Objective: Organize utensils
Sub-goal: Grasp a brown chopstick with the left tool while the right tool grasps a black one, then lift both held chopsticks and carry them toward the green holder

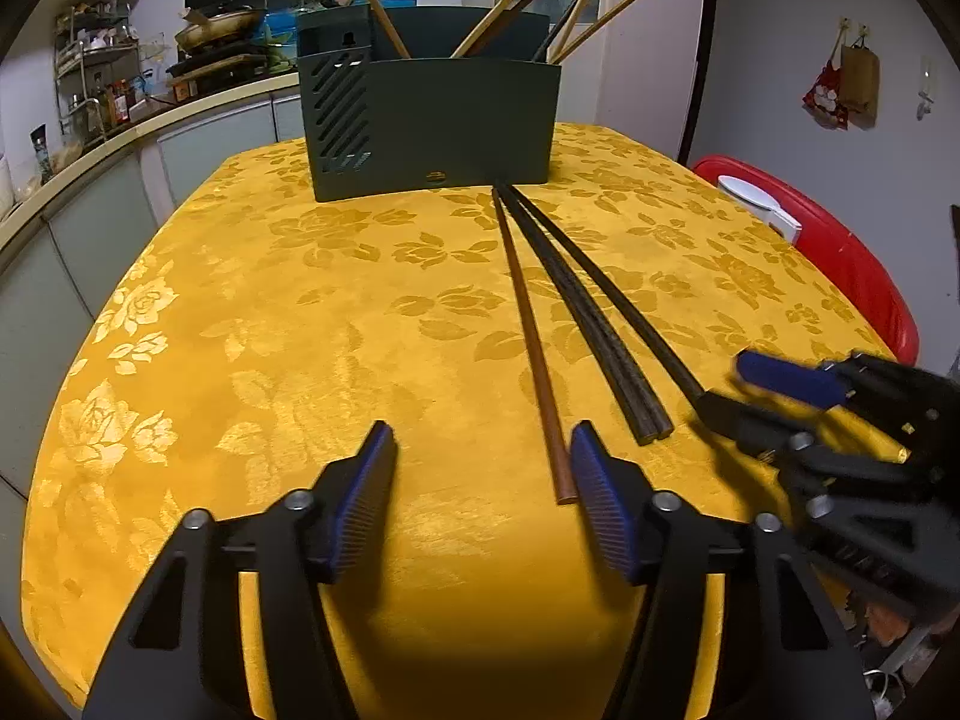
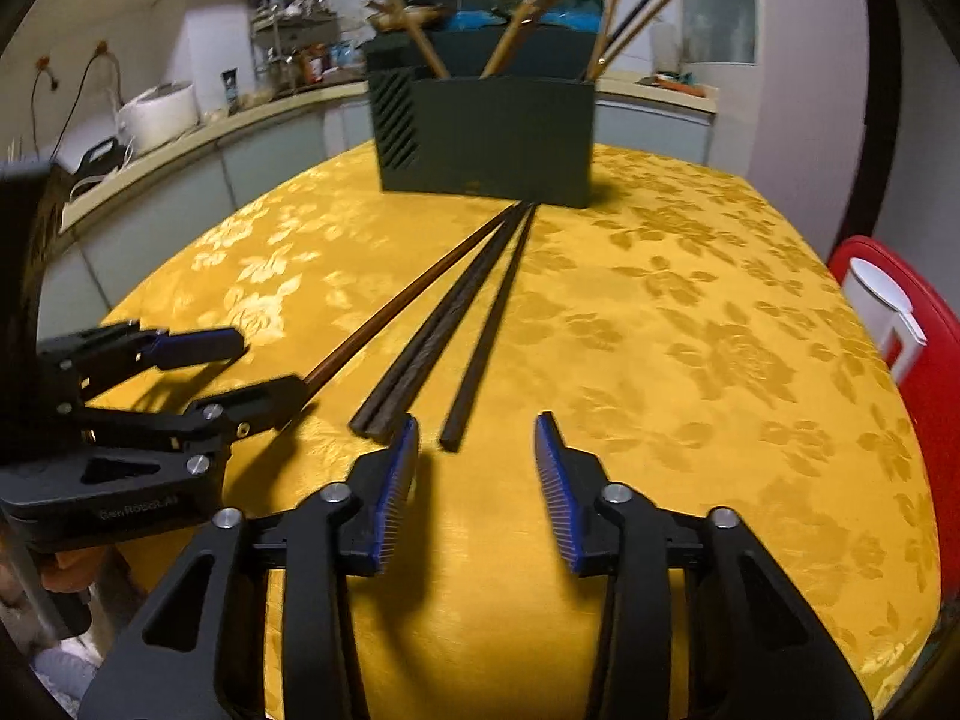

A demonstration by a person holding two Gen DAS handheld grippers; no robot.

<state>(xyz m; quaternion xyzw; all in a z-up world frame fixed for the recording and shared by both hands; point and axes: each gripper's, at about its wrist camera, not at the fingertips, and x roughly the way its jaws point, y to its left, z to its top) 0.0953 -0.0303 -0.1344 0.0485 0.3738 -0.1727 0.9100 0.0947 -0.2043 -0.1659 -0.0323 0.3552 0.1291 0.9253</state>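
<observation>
**Four loose chopsticks on worktop, both grippers low and unclenched**

Yellow floral-clothed worktop (image 1: 252, 312). Dark green utensil holder (image 1: 444, 126) at far centre, upright, several wooden chopsticks (image 1: 504, 12) leaning out of top at mixed angles; which compartment each sat in not clear.

Loose on cloth, tips converging at holder's base, butts fanned toward near edge:
- reddish-brown chopstick (image 1: 528, 336), leftmost
- dark pair (image 1: 594, 330), side by side and touching, in middle
- single black chopstick (image 1: 624, 306), rightmost

Left gripper (image 1: 483, 450) down near cloth, jaws apart, released. Brown stick's near end just inside right pad (image 1: 600, 498), close against it; contact could not be confirmed, left pad well apart from stick. Nothing grasped.

Right gripper (image 2: 477, 438) also low, jaws apart but narrower, released. Black stick's butt (image 2: 453, 438) just beyond fingertips, in line with gap, nearer left pad (image 2: 399, 480); no pad pressed on it. Dark pair's butts just left of that pad, outside gap.

Red chair (image 2: 924, 372) at right edge. Kitchen counter (image 2: 198, 138) behind, cluttered.
</observation>
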